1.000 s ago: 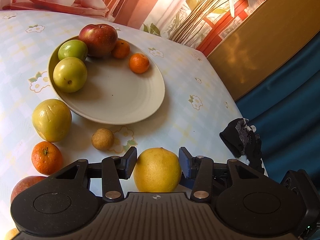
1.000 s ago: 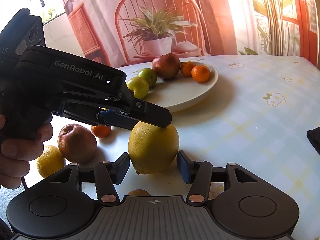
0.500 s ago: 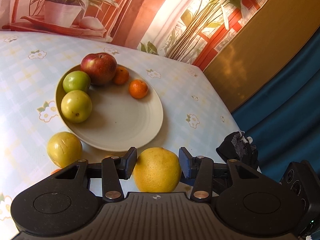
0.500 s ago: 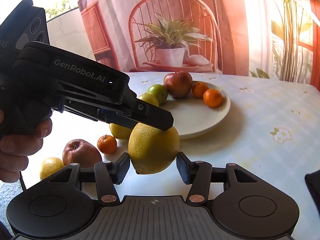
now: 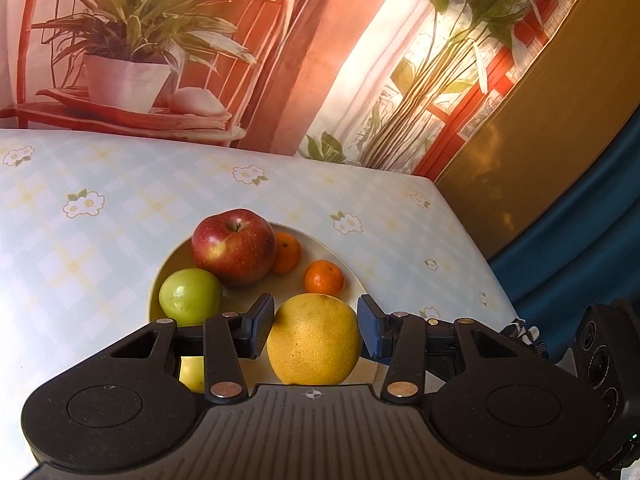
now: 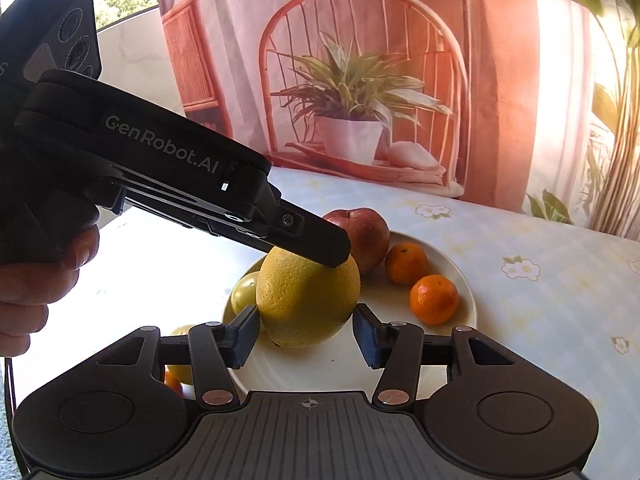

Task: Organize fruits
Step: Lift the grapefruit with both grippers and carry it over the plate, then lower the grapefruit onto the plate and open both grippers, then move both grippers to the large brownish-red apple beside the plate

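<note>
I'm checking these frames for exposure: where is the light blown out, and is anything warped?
Right wrist view: the tablecloth left of the plate is washed out white, and the left gripper is a dark silhouette. Left wrist view: glare on the curtain; the table edge bows from fisheye.

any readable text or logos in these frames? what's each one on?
"GenRobot.AI": white print on the side of the left gripper, seen in the right wrist view.
A partial letter at that view's left edge, on the camera block: cut off, unreadable.
Nothing readable in the left wrist view.
</note>
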Demonstrator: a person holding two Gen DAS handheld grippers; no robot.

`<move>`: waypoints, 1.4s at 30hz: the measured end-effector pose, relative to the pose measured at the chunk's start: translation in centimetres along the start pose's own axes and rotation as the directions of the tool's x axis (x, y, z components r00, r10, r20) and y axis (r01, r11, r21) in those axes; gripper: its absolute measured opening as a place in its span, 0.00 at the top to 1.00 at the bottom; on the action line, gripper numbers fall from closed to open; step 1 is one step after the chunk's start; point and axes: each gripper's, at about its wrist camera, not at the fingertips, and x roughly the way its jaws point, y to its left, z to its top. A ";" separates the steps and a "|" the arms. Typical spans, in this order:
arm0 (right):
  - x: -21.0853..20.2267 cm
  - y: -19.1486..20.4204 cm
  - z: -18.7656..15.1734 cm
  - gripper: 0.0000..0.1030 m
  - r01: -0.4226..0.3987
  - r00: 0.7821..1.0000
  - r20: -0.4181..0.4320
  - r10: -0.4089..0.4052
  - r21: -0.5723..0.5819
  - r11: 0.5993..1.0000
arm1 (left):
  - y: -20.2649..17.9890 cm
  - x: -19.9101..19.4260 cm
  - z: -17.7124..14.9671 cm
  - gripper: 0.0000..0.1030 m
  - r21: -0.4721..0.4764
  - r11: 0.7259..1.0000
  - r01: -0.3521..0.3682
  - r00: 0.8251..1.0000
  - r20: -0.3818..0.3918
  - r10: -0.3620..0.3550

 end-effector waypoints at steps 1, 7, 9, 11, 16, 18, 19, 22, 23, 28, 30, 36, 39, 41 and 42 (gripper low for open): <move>0.6 -0.2 0.2 0.54 0.000 1.000 -0.010 0.000 -0.003 1.000 | 0.3 0.3 0.2 0.53 -0.004 1.000 -0.007 1.000 -0.005 0.007; 3.5 -0.6 0.7 0.54 0.006 0.998 -0.068 -0.008 -0.027 1.000 | 1.2 2.2 0.7 0.53 0.013 0.998 -0.055 0.998 -0.028 0.055; 4.3 -0.7 0.6 0.54 0.008 0.997 -0.082 -0.010 -0.024 1.000 | 1.5 2.6 0.7 0.53 0.005 0.998 -0.062 0.997 -0.033 0.063; 4.8 -0.8 0.6 0.54 0.012 0.996 -0.090 -0.014 -0.021 1.000 | 1.8 2.9 0.8 0.53 -0.006 0.998 -0.070 0.997 -0.039 0.070; 5.3 -0.9 0.6 0.54 0.023 0.995 -0.096 -0.024 -0.006 1.000 | 2.1 2.8 0.9 0.56 0.002 0.997 -0.082 0.996 -0.034 0.082; 5.3 -1.1 0.6 0.53 0.023 0.995 -0.095 -0.023 0.002 1.000 | 2.4 2.2 0.8 0.56 -0.003 0.996 -0.085 0.996 -0.020 0.085; 5.3 -1.1 0.6 0.53 0.025 0.995 -0.094 -0.025 0.002 1.000 | 2.4 2.0 0.8 0.56 -0.008 0.996 -0.085 0.996 -0.012 0.085; 5.2 -0.9 0.5 0.53 0.039 0.995 -0.091 -0.038 0.003 0.999 | 2.5 0.8 0.6 0.56 -0.008 0.996 -0.094 0.995 0.017 0.094; 5.1 -0.8 0.5 0.52 0.047 0.995 -0.087 -0.047 0.003 0.999 | 2.5 0.3 0.4 0.56 -0.004 0.995 -0.103 0.994 0.025 0.103; 3.0 -0.8 0.4 0.51 0.063 0.998 -0.029 -0.061 0.051 0.997 | 2.3 -2.3 -0.1 0.56 0.034 0.985 -0.168 0.984 0.056 0.166; 2.0 -0.8 0.3 0.51 0.062 0.998 0.001 -0.063 0.076 0.995 | 2.2 -3.3 -0.3 0.56 0.050 0.980 -0.195 0.979 0.071 0.191; -1.1 -0.2 -1.3 0.51 0.081 0.993 0.082 -0.091 0.117 0.990 | 3.1 -7.2 -1.8 0.55 0.089 0.969 -0.231 0.969 0.105 0.222; -2.6 0.0 -2.7 0.52 0.070 0.990 0.115 -0.087 0.152 0.986 | 3.7 -9.1 -3.3 0.55 0.111 0.961 -0.251 0.965 0.112 0.239; -3.4 0.4 -3.7 0.52 0.058 0.989 0.125 -0.080 0.171 0.984 | 4.3 -10.3 -4.4 0.55 0.117 0.959 -0.258 0.963 0.110 0.246; -3.7 0.7 -4.4 0.52 0.054 0.988 0.131 -0.078 0.180 0.982 | 4.6 -11.0 -5.0 0.55 0.111 0.959 -0.262 0.962 0.108 0.250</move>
